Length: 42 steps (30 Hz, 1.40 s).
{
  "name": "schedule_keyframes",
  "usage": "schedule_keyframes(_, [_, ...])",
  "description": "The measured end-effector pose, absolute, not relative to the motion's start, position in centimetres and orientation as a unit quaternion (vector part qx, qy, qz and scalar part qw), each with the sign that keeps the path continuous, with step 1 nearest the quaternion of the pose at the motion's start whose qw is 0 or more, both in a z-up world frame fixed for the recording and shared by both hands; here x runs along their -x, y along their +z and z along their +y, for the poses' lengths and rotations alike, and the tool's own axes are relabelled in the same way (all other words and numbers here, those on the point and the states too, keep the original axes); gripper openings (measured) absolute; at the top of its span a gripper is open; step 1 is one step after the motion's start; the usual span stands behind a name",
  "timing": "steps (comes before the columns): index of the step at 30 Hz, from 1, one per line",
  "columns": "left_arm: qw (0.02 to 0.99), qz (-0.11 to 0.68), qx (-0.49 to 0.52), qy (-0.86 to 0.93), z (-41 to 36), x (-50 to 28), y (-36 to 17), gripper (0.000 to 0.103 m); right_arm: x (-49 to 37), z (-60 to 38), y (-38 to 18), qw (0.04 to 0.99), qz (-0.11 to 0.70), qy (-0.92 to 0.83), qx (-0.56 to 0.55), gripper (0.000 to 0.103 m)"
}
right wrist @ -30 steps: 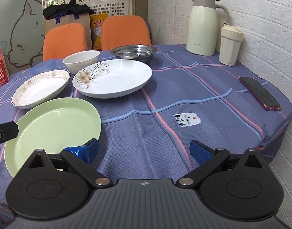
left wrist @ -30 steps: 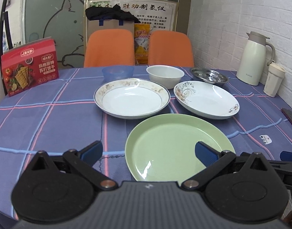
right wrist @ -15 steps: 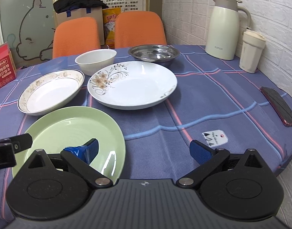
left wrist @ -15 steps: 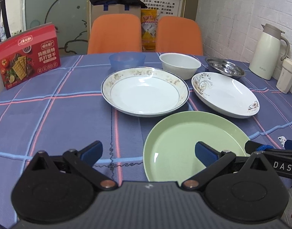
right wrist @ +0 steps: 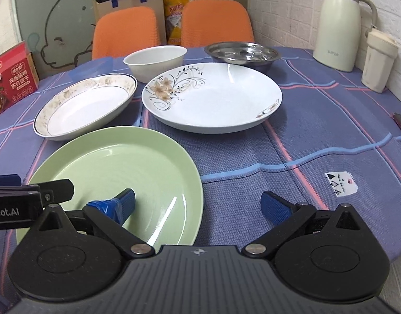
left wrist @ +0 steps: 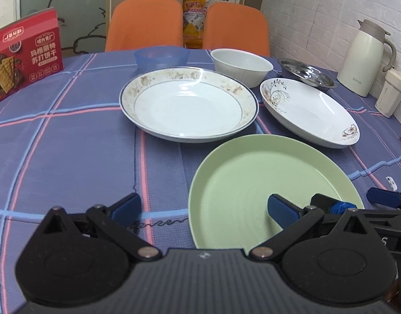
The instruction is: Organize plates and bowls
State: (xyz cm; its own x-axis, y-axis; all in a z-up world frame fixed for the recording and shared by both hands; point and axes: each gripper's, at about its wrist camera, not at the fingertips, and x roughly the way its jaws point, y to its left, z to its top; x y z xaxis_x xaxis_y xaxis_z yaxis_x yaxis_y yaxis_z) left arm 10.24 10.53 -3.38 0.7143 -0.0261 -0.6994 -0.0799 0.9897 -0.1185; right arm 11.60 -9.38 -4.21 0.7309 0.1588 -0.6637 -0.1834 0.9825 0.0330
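Green plate (left wrist: 265, 183) sits nearest, at the table's near edge, flat on the checked cloth (left wrist: 69, 157). Left gripper (left wrist: 203, 208) spread wide, holding nothing, right finger over the plate's near part. Right gripper (right wrist: 197, 204) also wide open and empty, left finger above the same plate's near right rim. Far left to right: red cracker box (left wrist: 25, 57), blue plastic bowl (left wrist: 161, 57), gold-rimmed white plate (left wrist: 188, 104), white bowl (left wrist: 241, 66), floral white plate (left wrist: 310, 112), steel dish (left wrist: 307, 72), thermos (left wrist: 362, 60), cream cup (left wrist: 390, 93).

Count: three plates, two bowls, one steel dish. Green plate looks stiff, glossy, likely slippery and breakable if ceramic; probably light enough for one gripper. Best hold is my guess: pinch the raised rim at the near edge, one finger under, one over. Little lip to catch, so it may slide.
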Motion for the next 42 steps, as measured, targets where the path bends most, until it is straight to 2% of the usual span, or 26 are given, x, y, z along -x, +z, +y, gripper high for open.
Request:
schedule_keyframes(4, [0.925, 0.377, 0.056, 0.004, 10.3, -10.2, -3.7, 0.102, -10.2, -10.1, -5.2, 0.945, 0.305, 0.119, 0.025, 0.091])
schedule_keyframes(16, [0.922, 0.384, 0.056, 0.009, 10.4, -10.3, -3.6, 0.102, -10.2, -10.4, -4.7, 0.94, 0.317, 0.124, 0.027, 0.087])
schedule_keyframes(29, [0.925, 0.379, 0.033, 0.022, 9.3, -10.8, -3.9, 0.1, -9.8, -9.2, -5.4, 0.941, 0.295, 0.161, 0.036, 0.09])
schedule_keyframes(32, [0.927, 0.372, 0.04, 0.007, 9.1, -10.5, -3.7, 0.087, -9.8, -9.0, -5.2, 0.941, 0.297, 0.157, 0.037, 0.087])
schedule_keyframes(34, [0.928, 0.371, 0.042, -0.02, 8.7, -10.4, -3.3, 0.064, -9.6, -8.7, -5.3, 0.941, 0.291, 0.168, 0.037, 0.085])
schedule_keyframes(38, [0.927, 0.372, 0.036, -0.025, 8.0, -10.3, -3.2, 0.066, -8.9, -7.1, -5.1, 0.938, 0.288, 0.187, 0.055, 0.085])
schedule_keyframes(42, [0.921, 0.381, 0.073, -0.03, 9.4, -9.9, -2.7, 0.065, -8.4, -6.6, -4.2, 0.94, 0.283, 0.184, 0.055, 0.085])
